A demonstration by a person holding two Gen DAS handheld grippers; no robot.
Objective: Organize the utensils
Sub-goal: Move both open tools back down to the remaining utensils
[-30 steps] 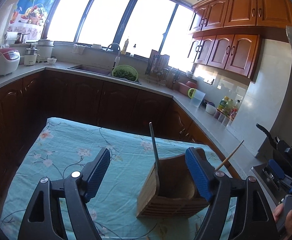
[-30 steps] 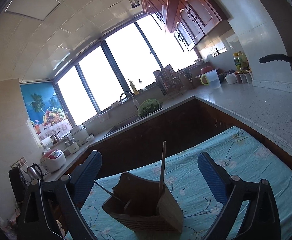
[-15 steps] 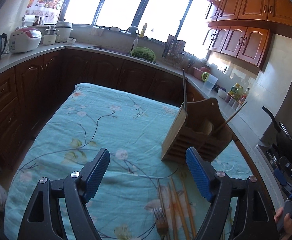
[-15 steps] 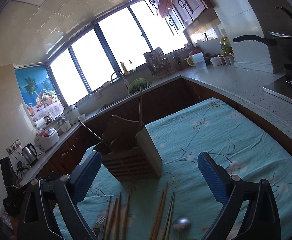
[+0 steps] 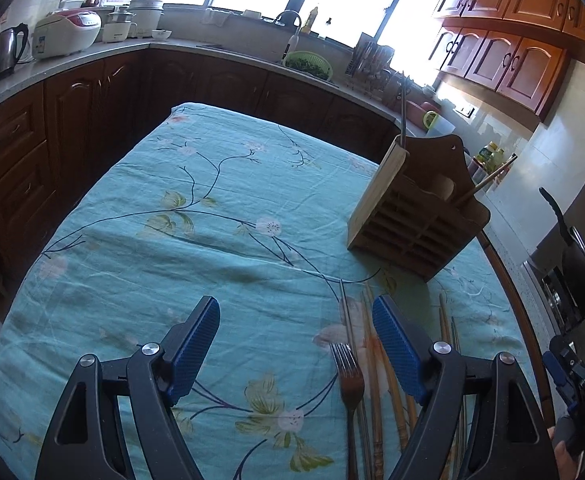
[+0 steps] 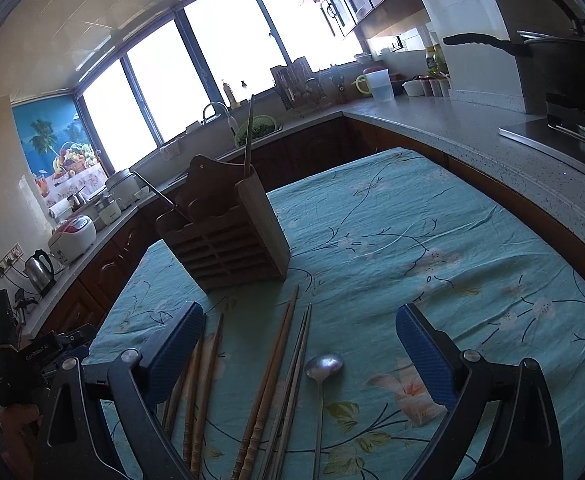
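Note:
A wooden utensil holder (image 5: 416, 216) stands on the floral tablecloth (image 5: 196, 216), with two sticks poking out of it; it also shows in the right wrist view (image 6: 228, 236). A metal fork (image 5: 350, 380) and several wooden chopsticks (image 5: 376, 360) lie in front of it. In the right wrist view, wooden chopsticks (image 6: 270, 376), metal chopsticks (image 6: 292, 376) and a metal spoon (image 6: 322, 372) lie side by side. My left gripper (image 5: 294, 344) is open and empty, just left of the fork. My right gripper (image 6: 300, 350) is open and empty above the chopsticks and spoon.
Dark wooden cabinets and a grey counter (image 6: 472, 136) wrap around the table. A rice cooker (image 5: 66, 32) and kettle (image 5: 4, 48) stand on the left. A black pan (image 5: 584, 276) sits on the stove at right. The other gripper shows at the edge (image 6: 32, 360).
Both grippers have pulled back from the holder and tilted down toward the table. The fork, chopsticks and spoon lying in front of the holder have come into view.

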